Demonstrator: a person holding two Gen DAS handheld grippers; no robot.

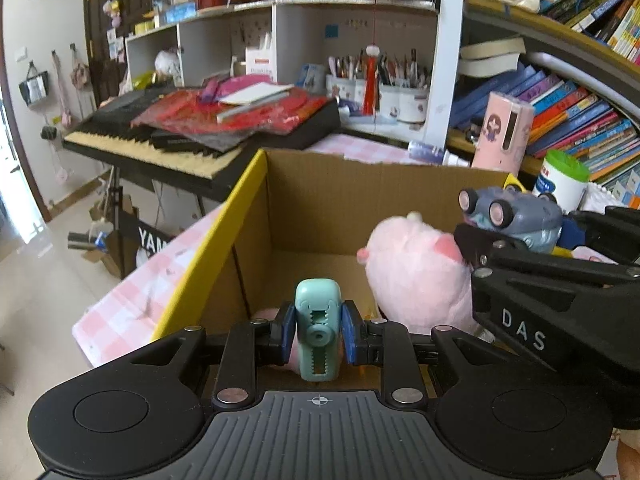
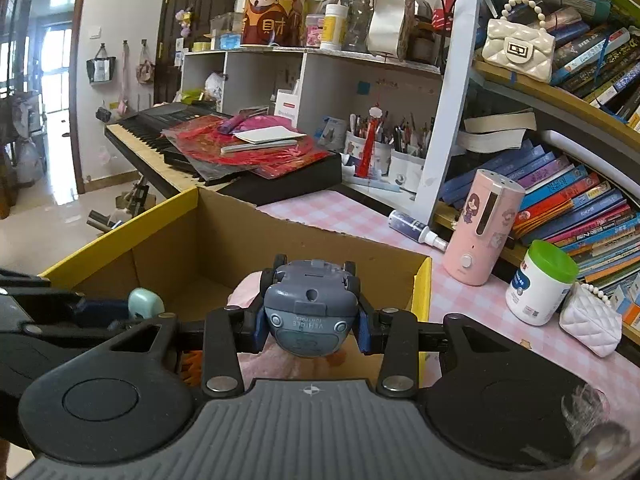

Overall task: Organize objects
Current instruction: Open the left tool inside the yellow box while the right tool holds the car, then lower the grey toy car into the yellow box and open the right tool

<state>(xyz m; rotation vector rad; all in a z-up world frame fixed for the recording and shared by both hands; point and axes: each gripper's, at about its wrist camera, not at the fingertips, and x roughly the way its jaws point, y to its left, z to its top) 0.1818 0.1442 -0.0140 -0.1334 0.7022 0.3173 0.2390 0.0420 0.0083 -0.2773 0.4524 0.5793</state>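
An open cardboard box (image 1: 320, 184) with yellow-edged flaps stands on the pink checked tablecloth; it also shows in the right wrist view (image 2: 224, 232). My left gripper (image 1: 318, 334) is shut on a small mint-green gadget (image 1: 318, 320) and holds it above the box's near side. My right gripper (image 2: 311, 326) is shut on a grey toy car (image 2: 310, 304), underside toward the camera, above the box. In the left wrist view the toy car (image 1: 516, 216) and right gripper sit at the right. A pink plush toy (image 1: 416, 276) lies inside the box.
A keyboard piano (image 2: 168, 140) piled with red papers stands behind the box. On the table to the right are a pink humidifier (image 2: 486, 228), a white jar with green lid (image 2: 540, 284), a spray bottle (image 2: 416, 228) and a white quilted purse (image 2: 590, 316). Bookshelves fill the right.
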